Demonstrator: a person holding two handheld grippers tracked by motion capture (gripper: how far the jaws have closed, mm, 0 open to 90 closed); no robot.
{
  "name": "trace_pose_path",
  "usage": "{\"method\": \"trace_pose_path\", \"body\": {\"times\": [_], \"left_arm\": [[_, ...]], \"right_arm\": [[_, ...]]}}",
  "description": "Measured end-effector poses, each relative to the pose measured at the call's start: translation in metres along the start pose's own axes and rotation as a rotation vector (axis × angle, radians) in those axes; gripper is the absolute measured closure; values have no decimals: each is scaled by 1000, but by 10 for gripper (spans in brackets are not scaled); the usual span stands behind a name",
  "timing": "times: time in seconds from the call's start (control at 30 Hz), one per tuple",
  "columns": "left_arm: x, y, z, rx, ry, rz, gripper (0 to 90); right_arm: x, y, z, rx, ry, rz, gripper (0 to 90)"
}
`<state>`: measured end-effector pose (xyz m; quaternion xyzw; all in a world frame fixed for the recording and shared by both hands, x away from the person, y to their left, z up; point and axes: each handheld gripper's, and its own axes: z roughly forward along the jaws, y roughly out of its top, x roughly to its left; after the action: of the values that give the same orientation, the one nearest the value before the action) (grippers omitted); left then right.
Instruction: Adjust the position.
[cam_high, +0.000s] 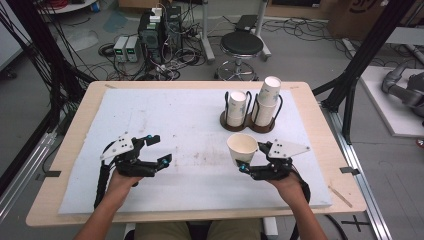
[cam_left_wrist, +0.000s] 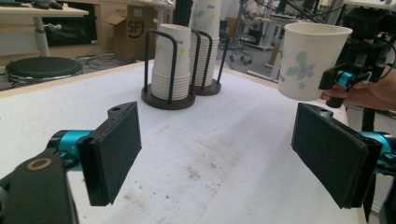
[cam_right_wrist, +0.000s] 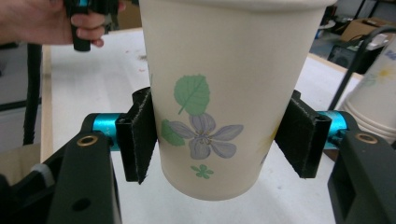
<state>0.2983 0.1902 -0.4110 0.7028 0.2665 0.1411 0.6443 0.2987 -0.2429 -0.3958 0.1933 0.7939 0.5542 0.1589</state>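
Cup (cam_high: 242, 146) sits pinched in our right gripper (cam_high: 256, 161) above the mat (cam_high: 165, 120), just before two racks (cam_high: 250, 120) of stacked cups. Our left gripper (cam_high: 159, 148) gapes wide, holding nothing. Its own view shows the cup (cam_left_wrist: 310, 60) lifted, right of the racks (cam_left_wrist: 170, 95). The right gripper view shows both pads (cam_right_wrist: 137, 135) clamping the cup's (cam_right_wrist: 224, 93) sides.
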Motion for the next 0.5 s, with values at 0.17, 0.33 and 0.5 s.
{"method": "trace_pose_path", "body": {"times": [0.17,0.33,0.5], "left_arm": [[-2,1,-4,-30,42,0,149],[2,-1,-10,-52,67,-12,149],[6,-3,-15,-56,72,-25,150]], "right_arm": [[-3,-5,-7,-32,-16,33,361],[-9,-9,-9,-56,-38,68,360],[-11,-9,-9,-52,-54,71,359]]}}
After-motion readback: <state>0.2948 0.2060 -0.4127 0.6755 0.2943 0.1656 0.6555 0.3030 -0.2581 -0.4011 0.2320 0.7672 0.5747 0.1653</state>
